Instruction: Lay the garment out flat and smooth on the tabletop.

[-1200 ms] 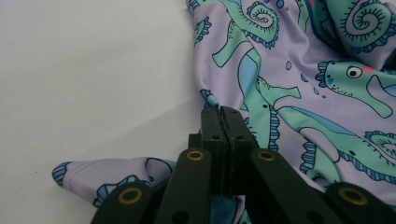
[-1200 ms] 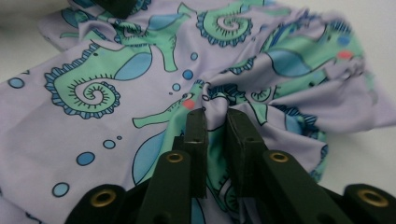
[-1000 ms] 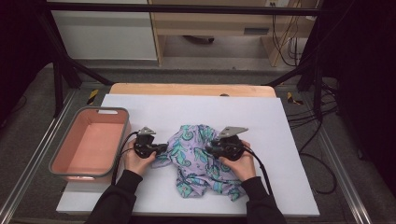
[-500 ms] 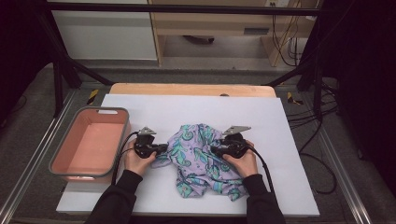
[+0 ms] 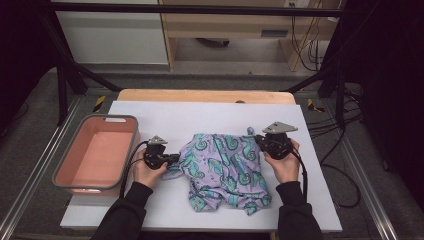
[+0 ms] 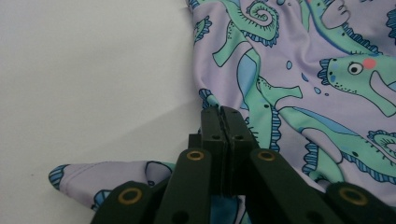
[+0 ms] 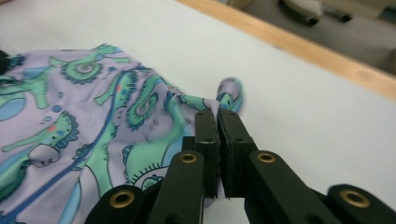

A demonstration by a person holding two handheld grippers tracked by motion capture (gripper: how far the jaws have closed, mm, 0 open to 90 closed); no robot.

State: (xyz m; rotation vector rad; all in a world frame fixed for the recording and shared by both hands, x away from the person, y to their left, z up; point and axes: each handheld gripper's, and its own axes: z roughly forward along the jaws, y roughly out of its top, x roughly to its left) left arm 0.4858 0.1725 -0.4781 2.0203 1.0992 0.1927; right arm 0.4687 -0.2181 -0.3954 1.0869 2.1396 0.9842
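A lilac cloth [image 5: 225, 167] printed with green seahorses lies rumpled on the white table top [image 5: 200, 115]. My left gripper [image 5: 172, 160] is at its left edge, jaws shut on a fold of the cloth [image 6: 303, 93]; in the left gripper view the left gripper [image 6: 223, 109] has cloth running under its tips. My right gripper [image 5: 259, 142] is at the cloth's upper right corner. Its jaws have just been closing, and in the right gripper view the right gripper [image 7: 215, 112] pinches the cloth [image 7: 84, 93] at that corner, lifted slightly off the table.
A pink bin with a grey rim [image 5: 95, 120] stands at the table's left side. A wooden strip [image 5: 200, 95] runs along the far edge. Black frame posts and cables stand beyond the table on both sides.
My right hand has moved right and away from the person, drawing the cloth's right corner outward so the cloth lies wider. The left hand has stayed put.
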